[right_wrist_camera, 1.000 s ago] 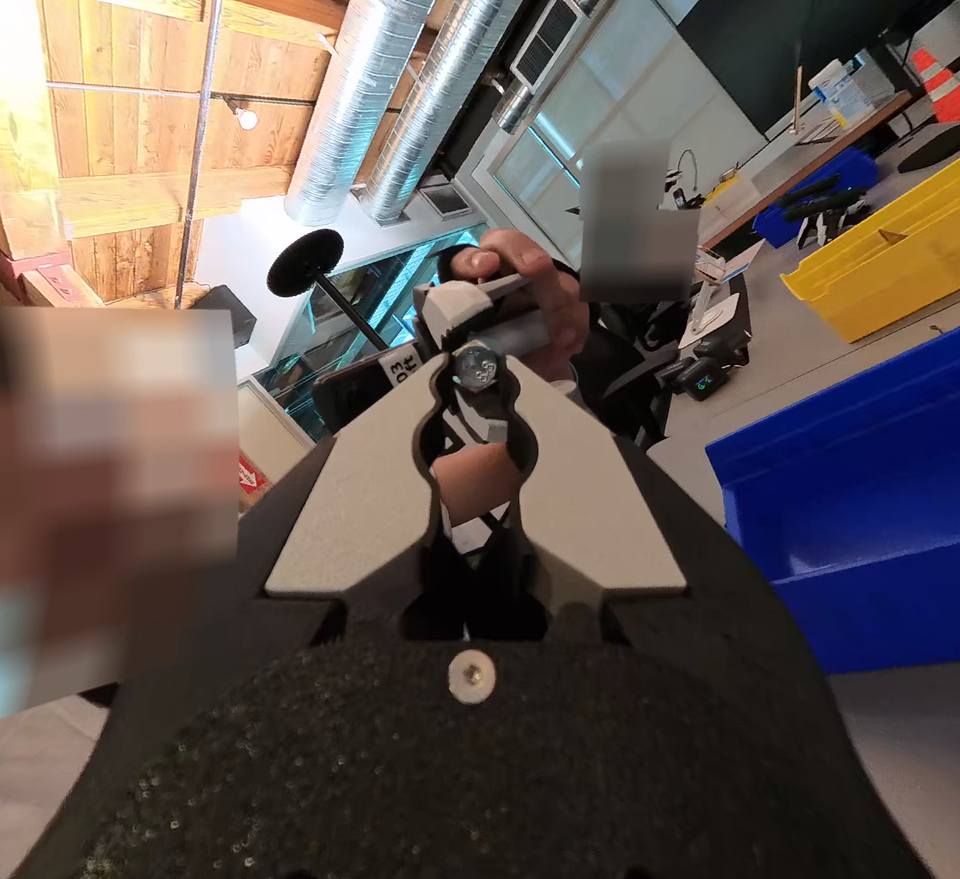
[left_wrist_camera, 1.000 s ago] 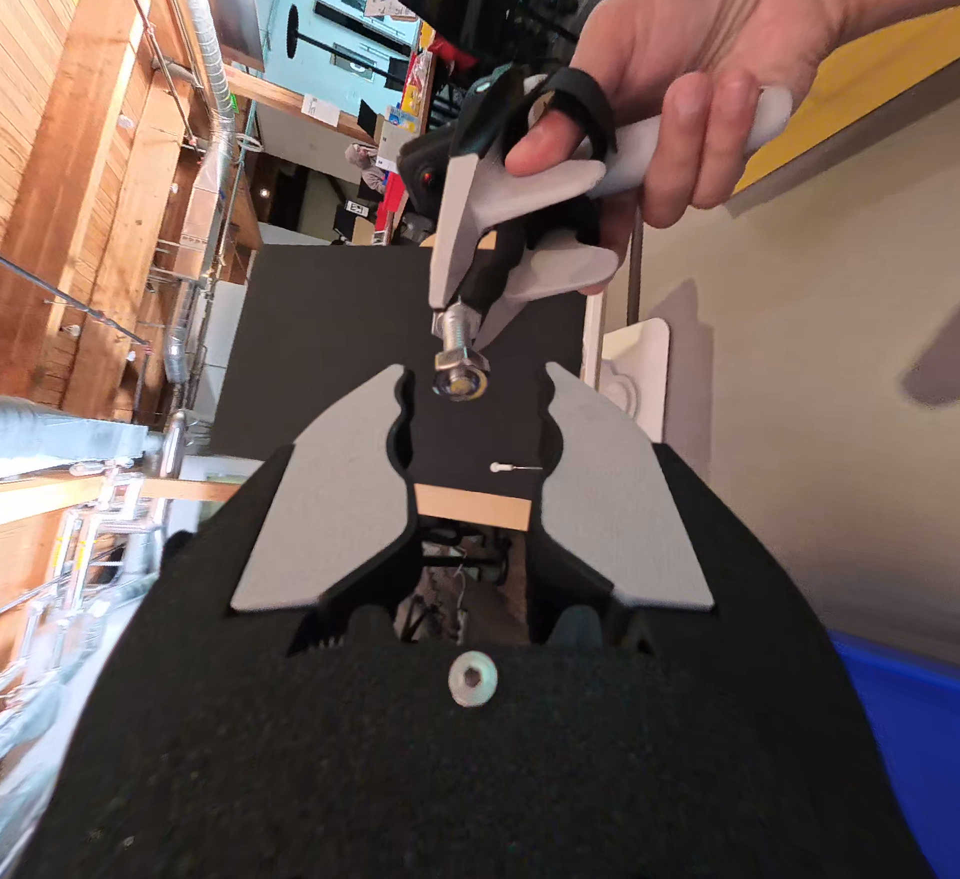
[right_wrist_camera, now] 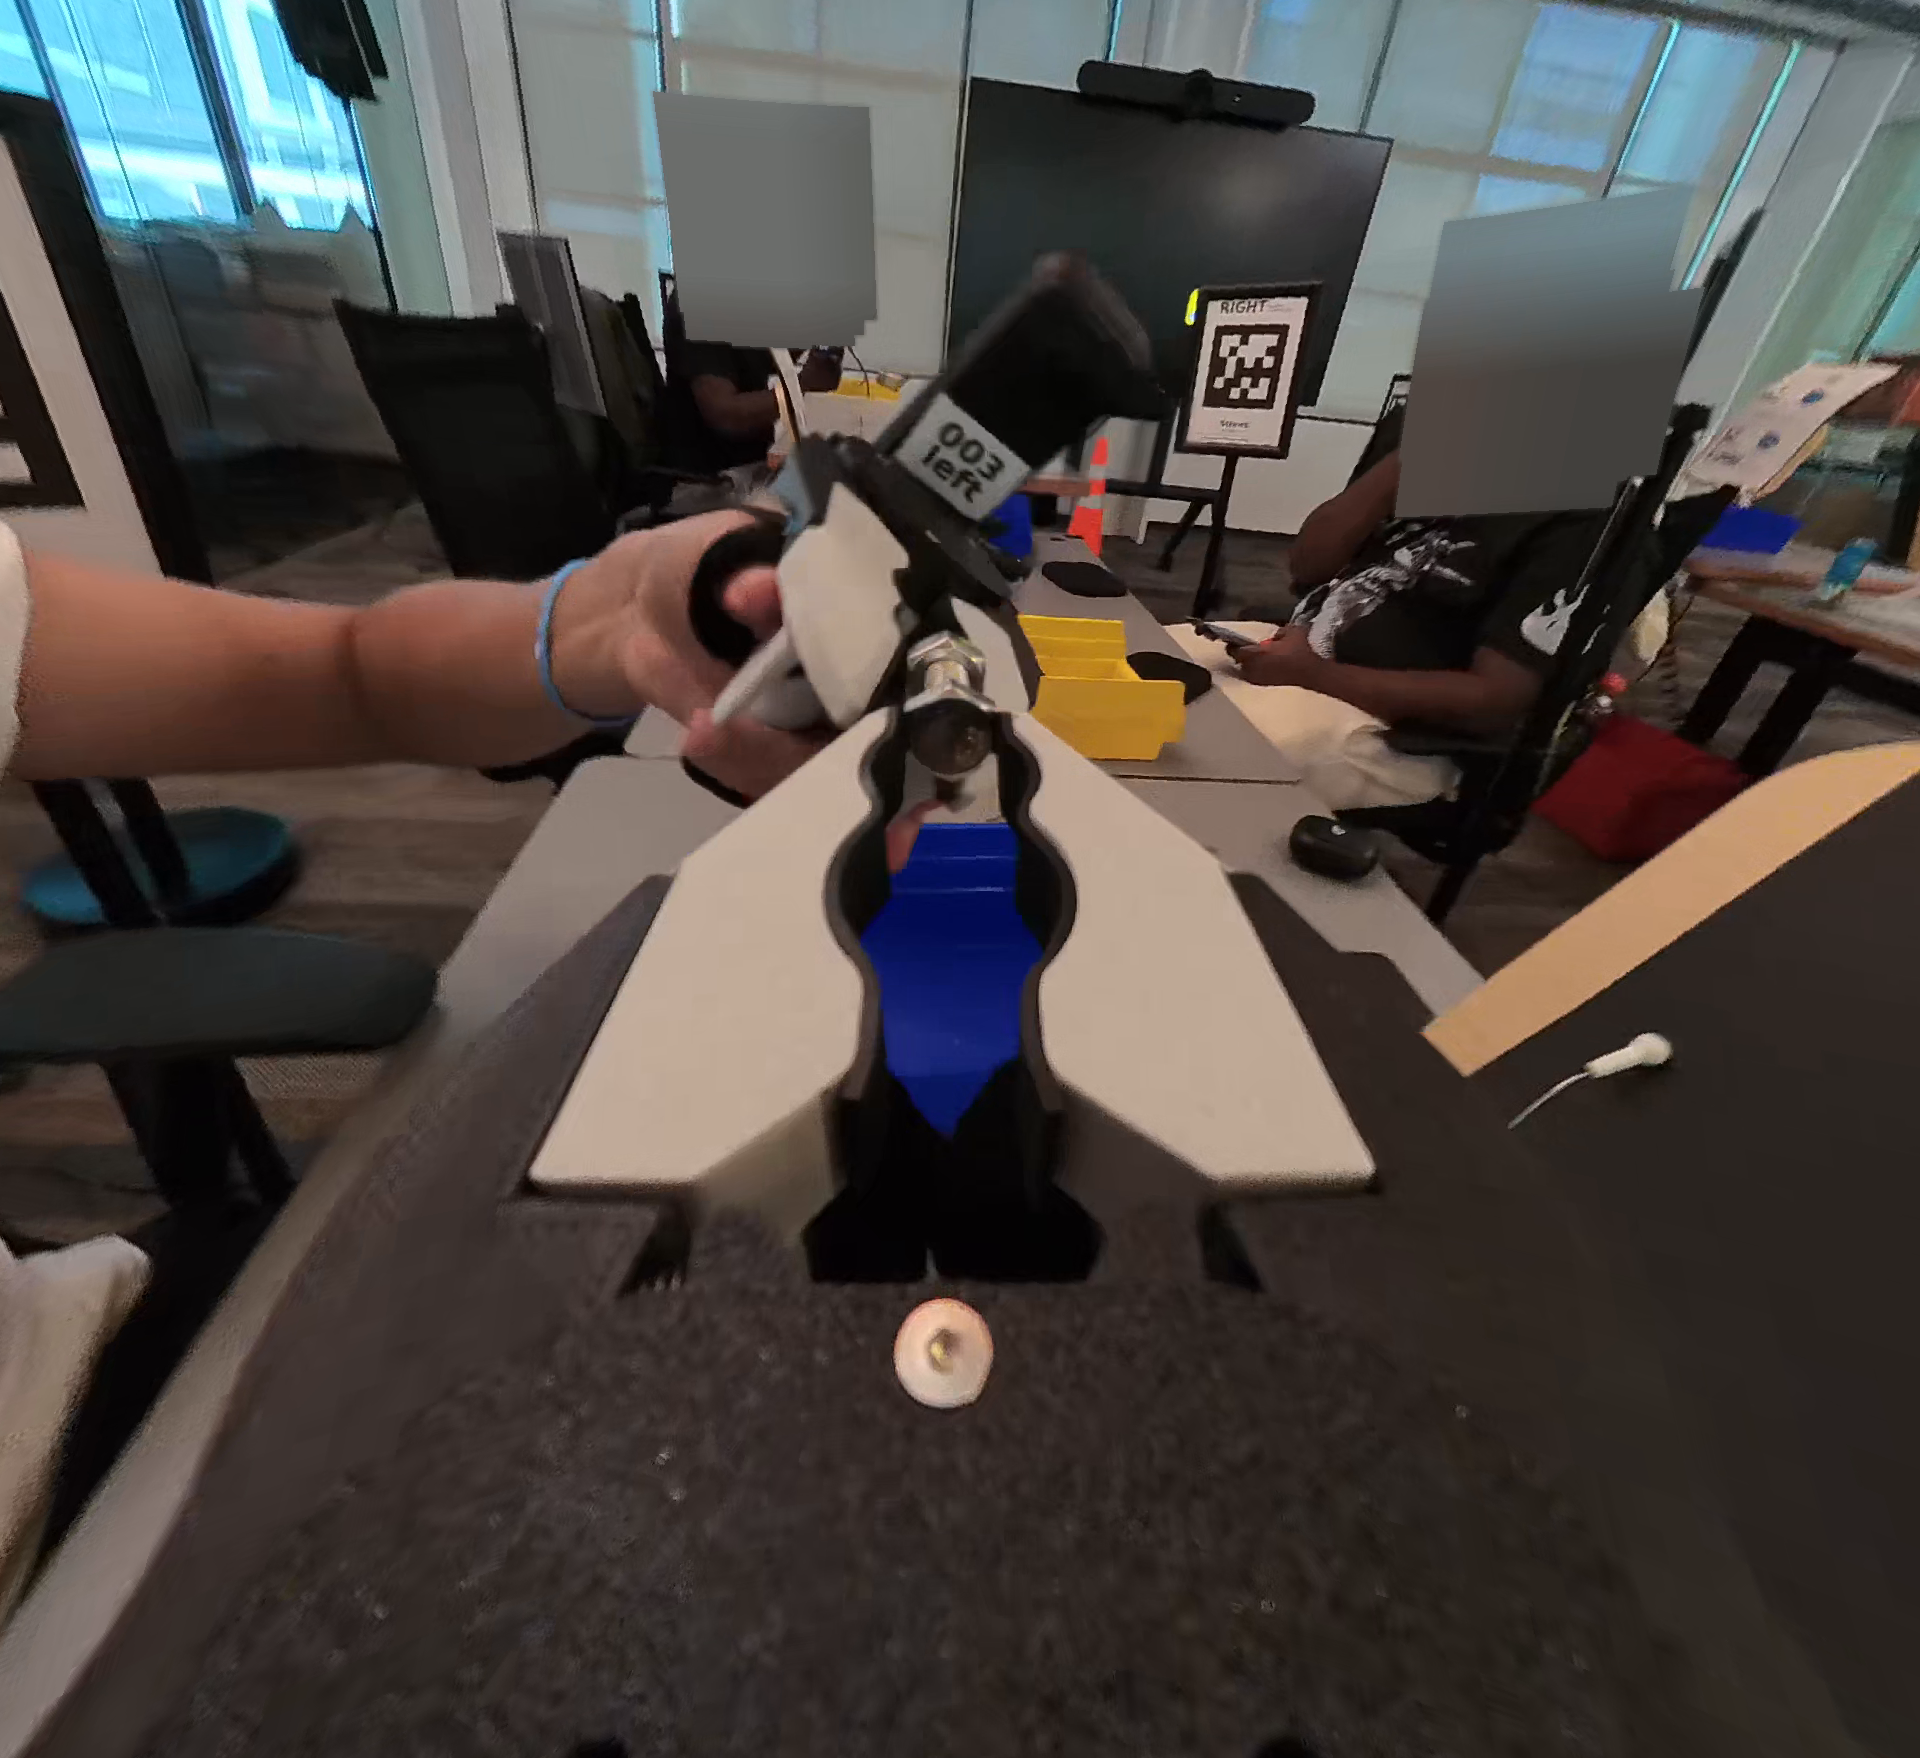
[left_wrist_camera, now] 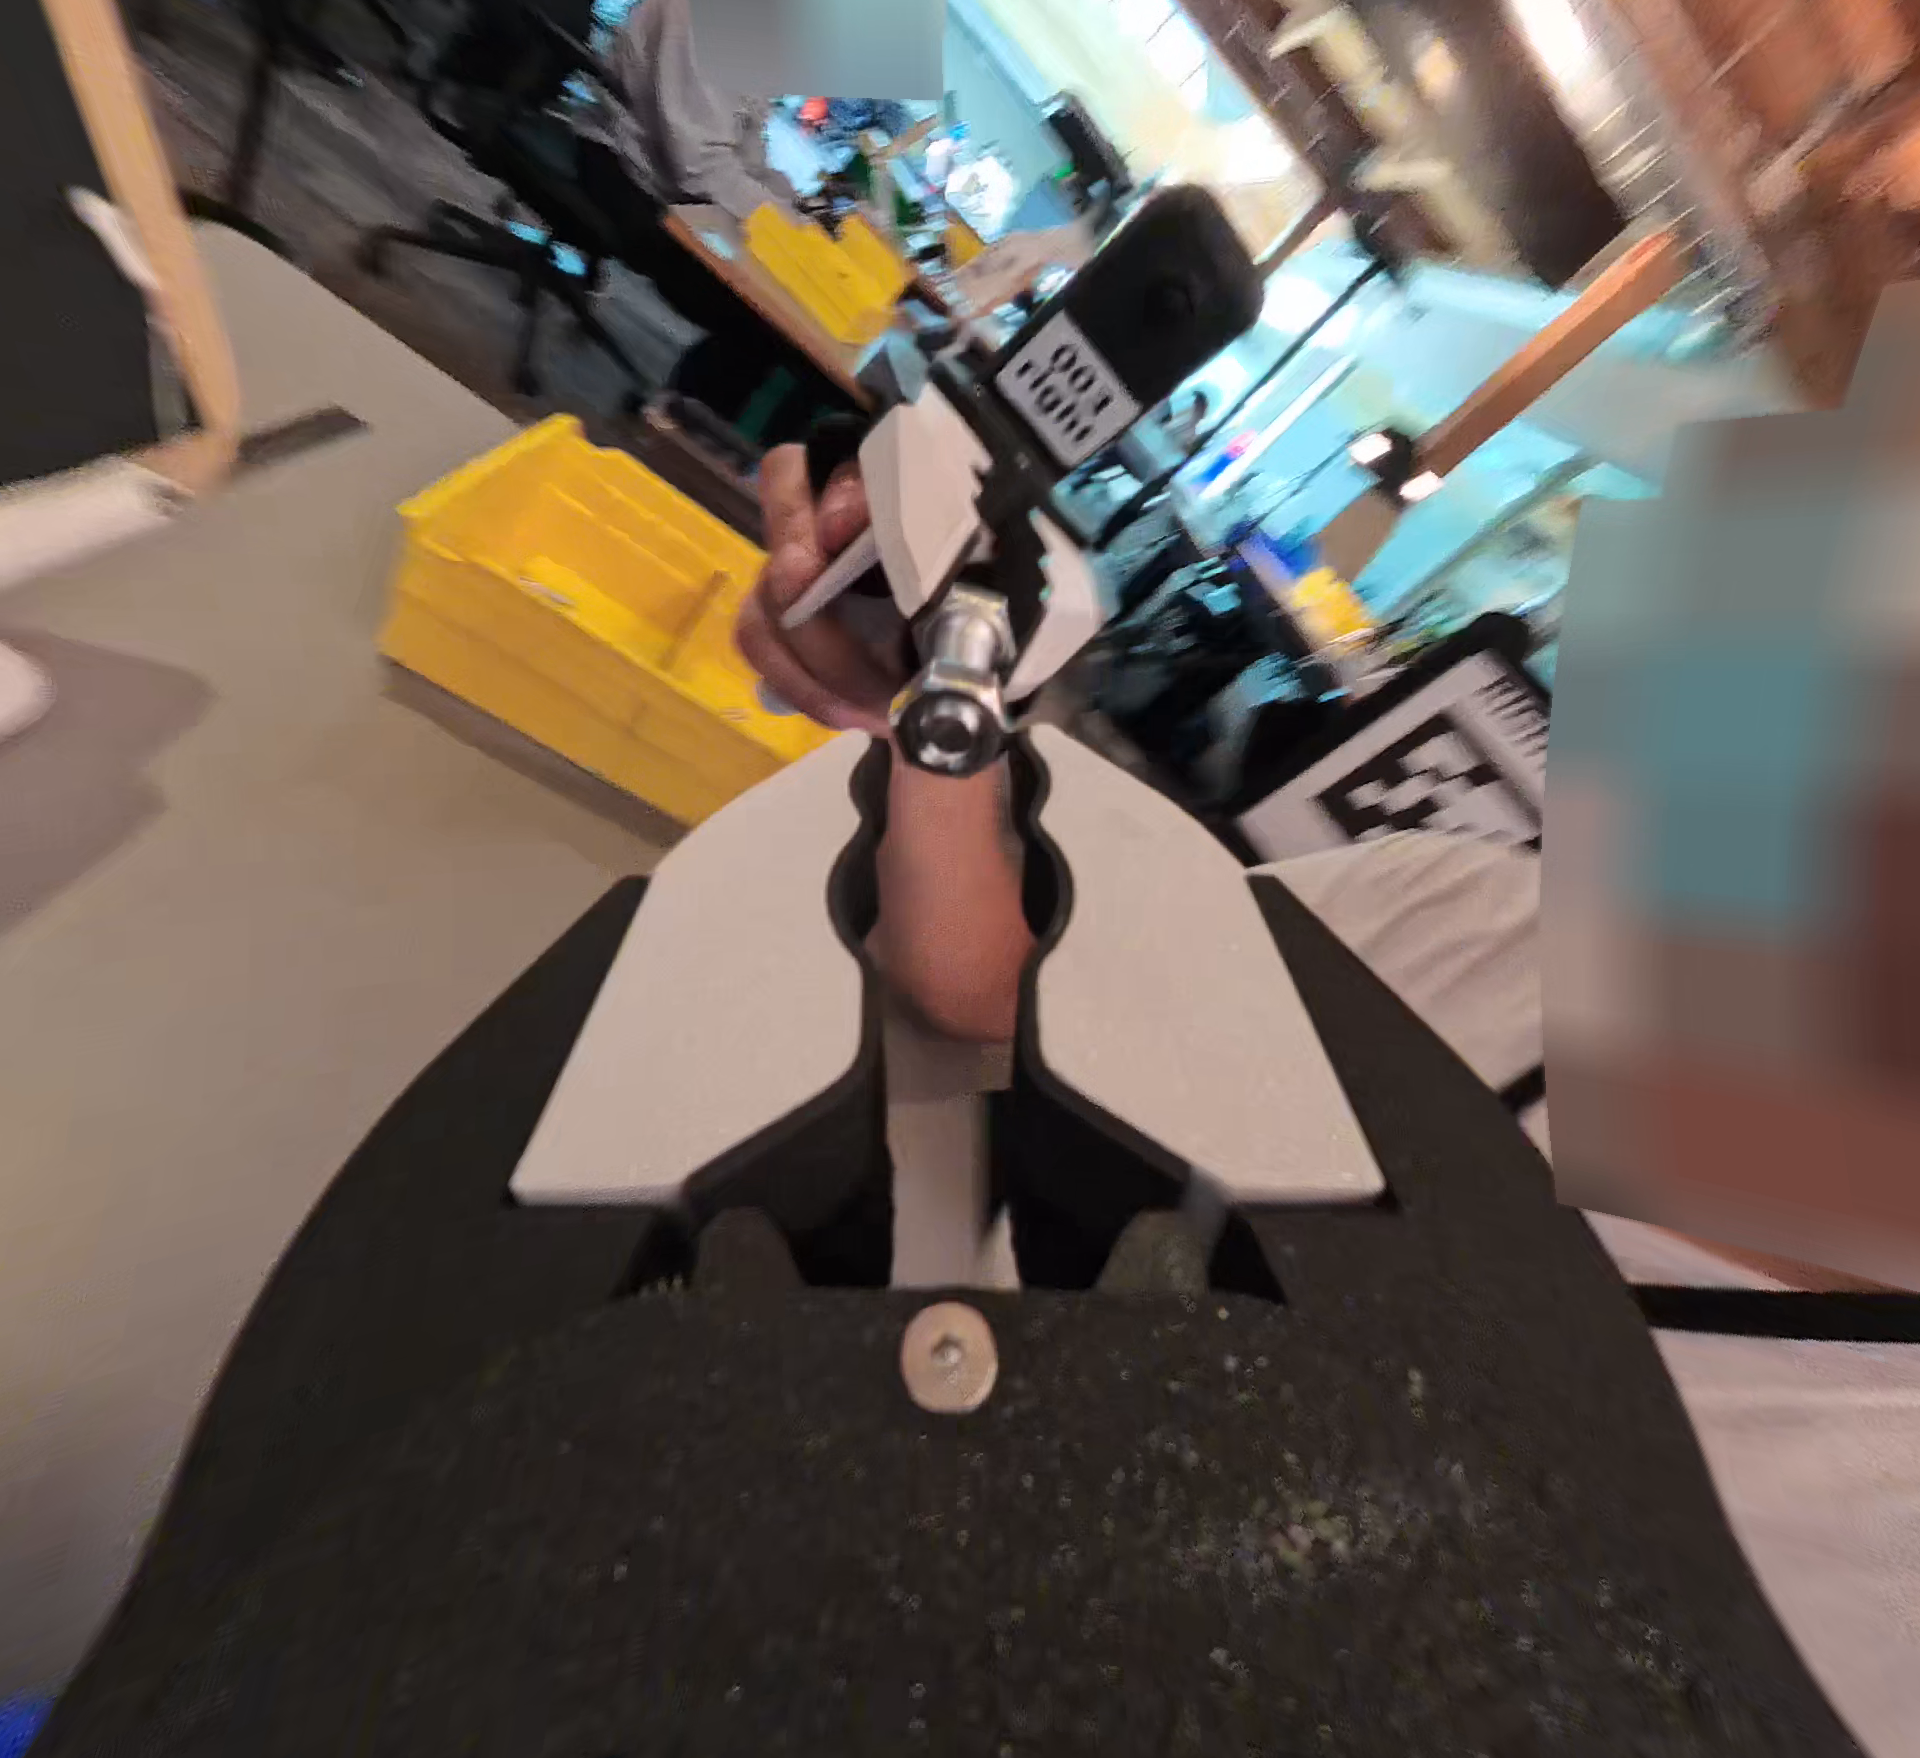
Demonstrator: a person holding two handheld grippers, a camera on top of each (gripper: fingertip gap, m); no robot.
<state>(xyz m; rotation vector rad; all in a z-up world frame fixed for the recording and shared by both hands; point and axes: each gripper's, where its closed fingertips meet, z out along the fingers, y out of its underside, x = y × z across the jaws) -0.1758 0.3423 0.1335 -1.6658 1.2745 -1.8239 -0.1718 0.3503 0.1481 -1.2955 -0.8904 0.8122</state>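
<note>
You are holding a shiny, smooth metal bolt [left_wrist_camera: 948, 734] between matt grey plastic fingers [left_wrist_camera: 727, 970] set in rough, speckled black gripper bodies, while glossy yellow plastic bins [left_wrist_camera: 582, 607] are sitting on a smooth matt table [left_wrist_camera: 260, 877].

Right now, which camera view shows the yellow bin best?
The left wrist view: the yellow bin lies near and large on the grey table, its dividers visible, though blurred. The right wrist view shows a yellow bin small, far off and partly hidden behind the tongs.
</note>
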